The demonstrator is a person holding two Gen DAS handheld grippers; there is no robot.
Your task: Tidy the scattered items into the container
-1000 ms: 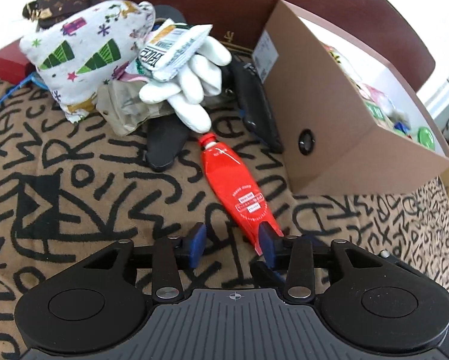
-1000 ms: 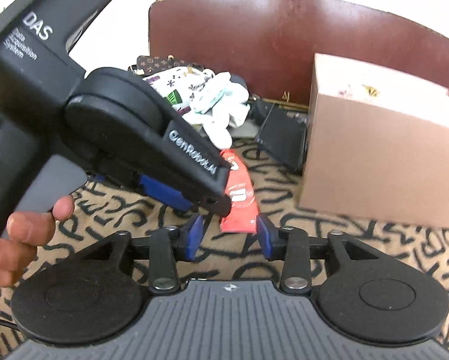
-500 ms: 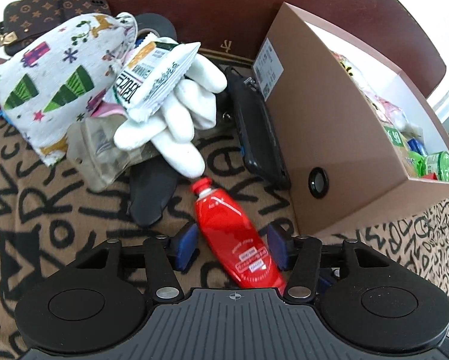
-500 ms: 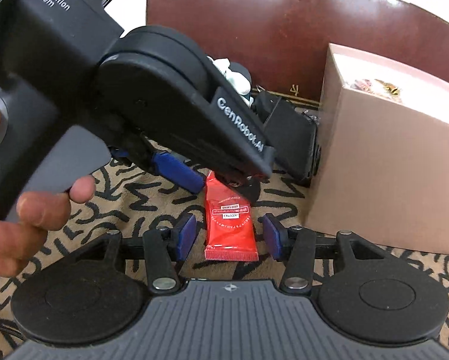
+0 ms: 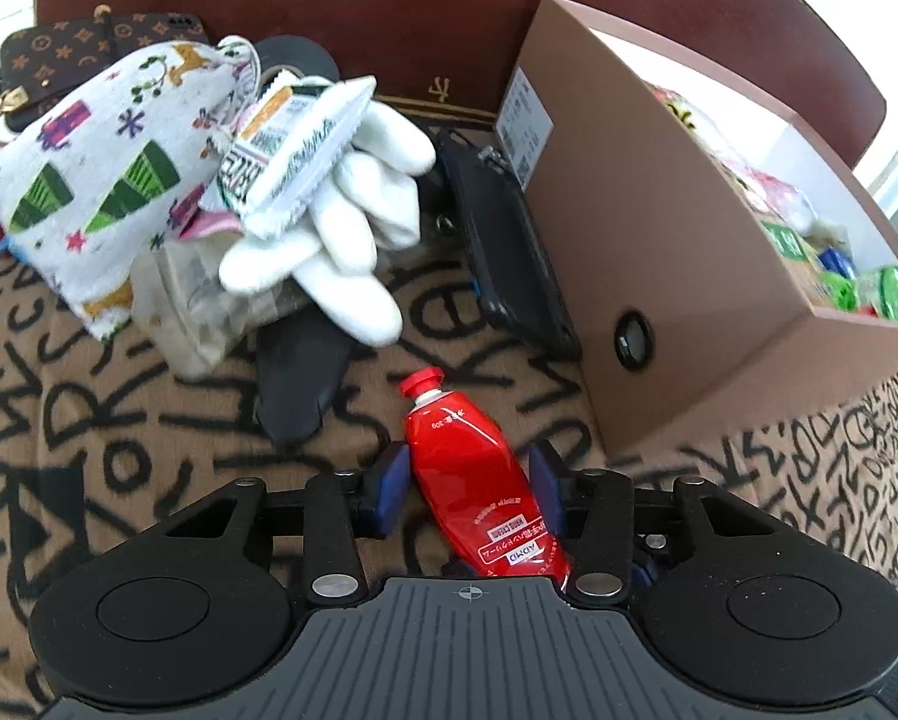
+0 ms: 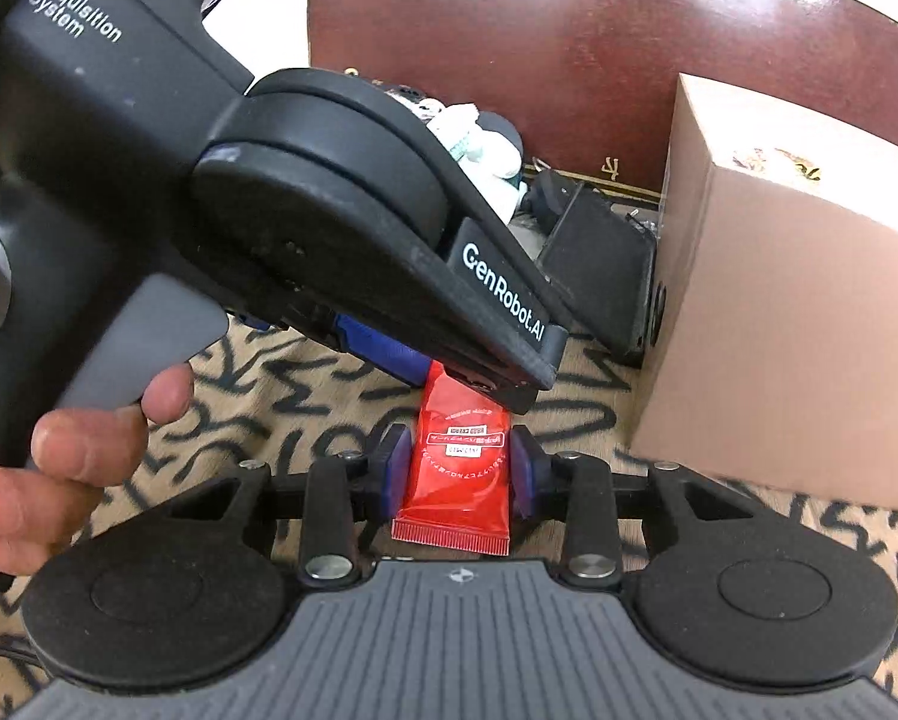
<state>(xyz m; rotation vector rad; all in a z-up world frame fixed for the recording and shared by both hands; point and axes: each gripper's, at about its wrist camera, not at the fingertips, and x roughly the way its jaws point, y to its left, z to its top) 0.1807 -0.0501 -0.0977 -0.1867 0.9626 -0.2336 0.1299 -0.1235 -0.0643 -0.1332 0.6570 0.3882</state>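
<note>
A red tube [image 5: 466,480] lies on the patterned cloth, cap pointing away, close to the brown cardboard box [image 5: 658,210]. My left gripper [image 5: 466,480] straddles its body and the jaws are closing. The left pad [image 5: 392,480] is at the tube's edge; a thin gap shows at the right pad. My right gripper [image 6: 457,468] straddles the crimped end of the same tube [image 6: 457,480]. Its jaws are closing too, pads close to both edges, and the tube does not look squeezed. The left tool's black housing [image 6: 329,210] fills the upper left of the right wrist view.
A white glove [image 5: 353,228], snack packet [image 5: 287,150], Christmas-print pouch [image 5: 107,180], clear bag [image 5: 197,300], flat black piece [image 5: 299,378] and monogram wallet [image 5: 89,54] are piled at the back left. A black case [image 5: 508,240] leans by the box, which holds several items. A hand [image 6: 59,480] grips the left tool.
The left gripper moved forward, so the tube went from beside its right finger to between both. The tube's crimped end now sits deeper between the right fingers. Both pairs of jaws have narrowed.
</note>
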